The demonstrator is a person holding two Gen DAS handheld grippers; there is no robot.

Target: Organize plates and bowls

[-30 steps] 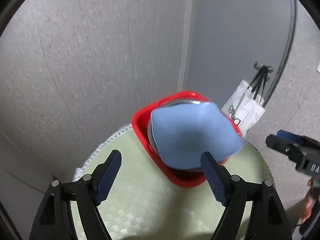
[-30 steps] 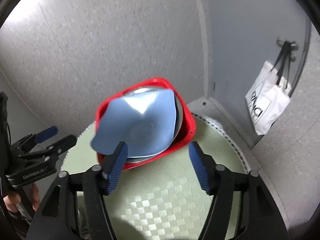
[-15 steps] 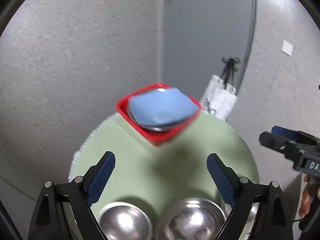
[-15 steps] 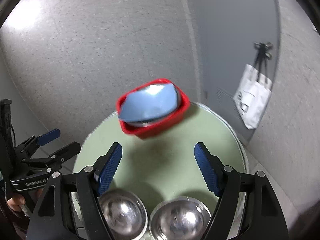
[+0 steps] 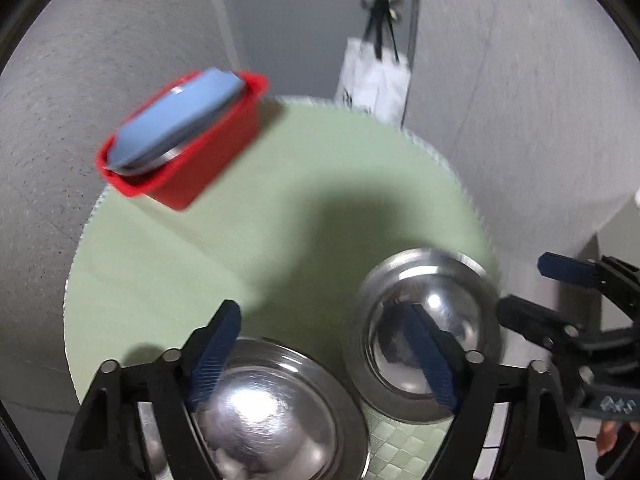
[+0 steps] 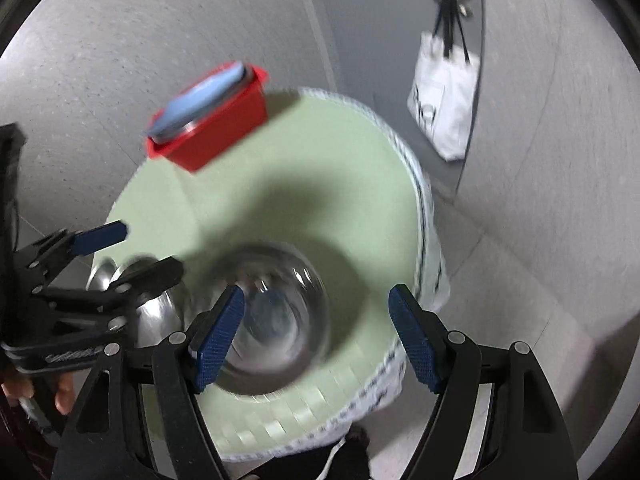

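A red bin (image 5: 188,152) sits at the upper left of the left wrist view, at the far edge of a round table. A blue plate (image 5: 180,114) lies tilted across the top of the bin, resting on a metal dish (image 5: 160,158) whose rim shows just beneath it. The right wrist view shows the same red bin (image 6: 216,128) at upper centre-left with the blue plate (image 6: 200,98) on top.

Two steel bowls stand on the near side of the table. In the left wrist view one bowl (image 5: 264,412) fills the bottom centre, and the other bowl (image 5: 424,332) lies at the lower right, just beside it. The left gripper (image 5: 324,356) has its jaws spread wide and holds nothing; its right finger overlaps the second bowl. The right gripper (image 6: 316,336) is also spread wide and empty, above a bowl (image 6: 272,320) that is blurred.

The table wears a pale green woven cloth (image 6: 320,160). Around it are grey speckled walls (image 5: 520,100), and a white tote bag (image 6: 444,96) hangs at the upper right.
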